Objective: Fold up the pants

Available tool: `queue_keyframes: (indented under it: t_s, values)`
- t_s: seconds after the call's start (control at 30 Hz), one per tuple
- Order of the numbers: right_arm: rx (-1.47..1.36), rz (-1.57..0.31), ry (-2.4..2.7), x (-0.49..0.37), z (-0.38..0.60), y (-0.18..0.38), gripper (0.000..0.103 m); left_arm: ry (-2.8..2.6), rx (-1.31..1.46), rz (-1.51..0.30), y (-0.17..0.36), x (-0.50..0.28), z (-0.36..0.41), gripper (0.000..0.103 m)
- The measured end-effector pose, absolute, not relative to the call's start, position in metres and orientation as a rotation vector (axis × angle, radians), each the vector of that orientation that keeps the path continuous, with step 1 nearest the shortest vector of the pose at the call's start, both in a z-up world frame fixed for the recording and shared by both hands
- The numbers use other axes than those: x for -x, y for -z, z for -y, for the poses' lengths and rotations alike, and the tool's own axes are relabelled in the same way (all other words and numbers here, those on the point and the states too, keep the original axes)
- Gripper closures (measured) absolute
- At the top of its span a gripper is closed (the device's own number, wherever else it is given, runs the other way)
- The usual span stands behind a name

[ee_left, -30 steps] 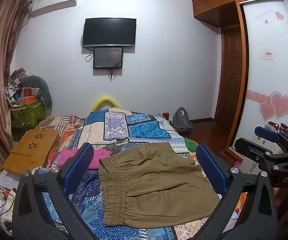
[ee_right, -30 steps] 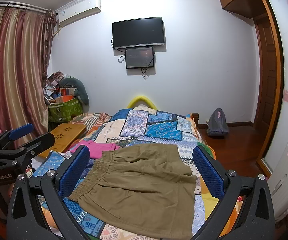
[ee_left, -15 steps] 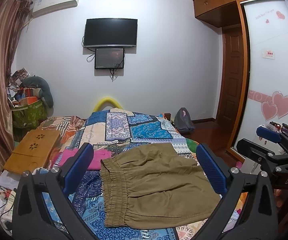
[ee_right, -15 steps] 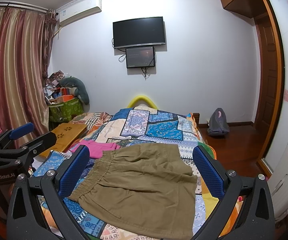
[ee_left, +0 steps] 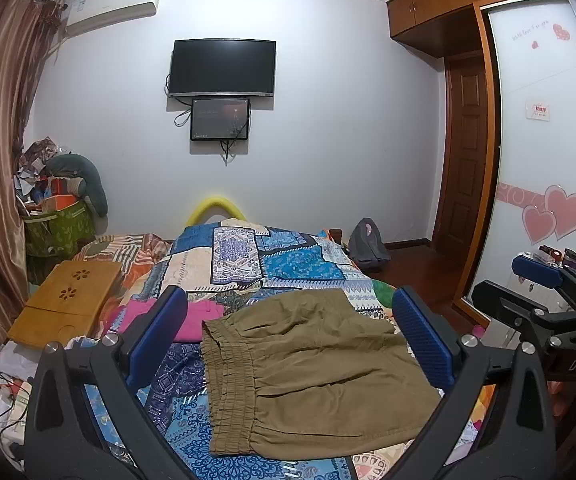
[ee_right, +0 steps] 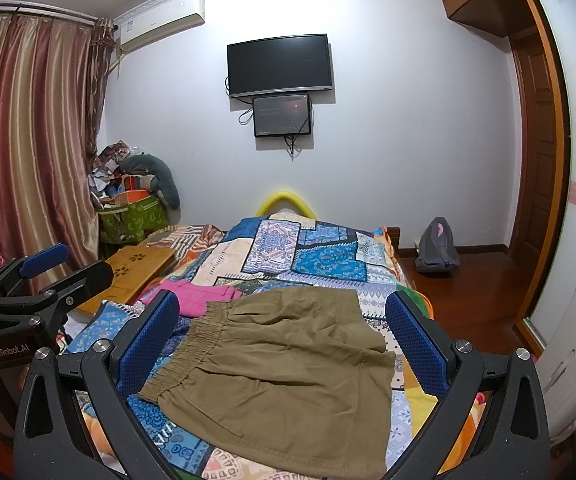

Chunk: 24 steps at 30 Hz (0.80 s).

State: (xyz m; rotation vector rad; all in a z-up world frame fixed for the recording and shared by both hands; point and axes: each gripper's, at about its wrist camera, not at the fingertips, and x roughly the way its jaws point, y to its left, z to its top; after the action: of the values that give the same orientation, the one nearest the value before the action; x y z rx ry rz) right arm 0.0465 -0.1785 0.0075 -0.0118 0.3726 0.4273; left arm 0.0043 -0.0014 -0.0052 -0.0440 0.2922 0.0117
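Observation:
Olive-brown pants (ee_left: 312,368) lie folded flat on the patchwork bedspread (ee_left: 288,264), with the elastic waistband on the left. They also show in the right wrist view (ee_right: 284,368). My left gripper (ee_left: 288,336) is open and empty, held above the near end of the bed with the pants between its blue pads. My right gripper (ee_right: 284,336) is open and empty, likewise held above the pants. Each gripper shows in the other's view: the right one (ee_left: 544,292) at the right, the left one (ee_right: 40,276) at the left.
A pink garment (ee_left: 192,316) lies on the bed left of the pants. A wooden lap tray (ee_left: 68,300) sits at the bed's left side. A grey backpack (ee_left: 368,244) stands on the wood floor by the door. A wardrobe (ee_left: 548,160) lines the right.
Both grippers stay open and nearly still. The left view has drifted slightly, so the pants sit a touch further right in it.

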Motion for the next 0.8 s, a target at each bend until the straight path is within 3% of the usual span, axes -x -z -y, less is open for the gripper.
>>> queue_keyframes:
  t_s: [0.8]
  values:
    - [0.010, -0.376, -0.427, -0.0469, 0.1787, -0.0080, 0.000, -0.006, 0.040, -0.292, 0.0015, -0.0065, 0.0052, 0.000]
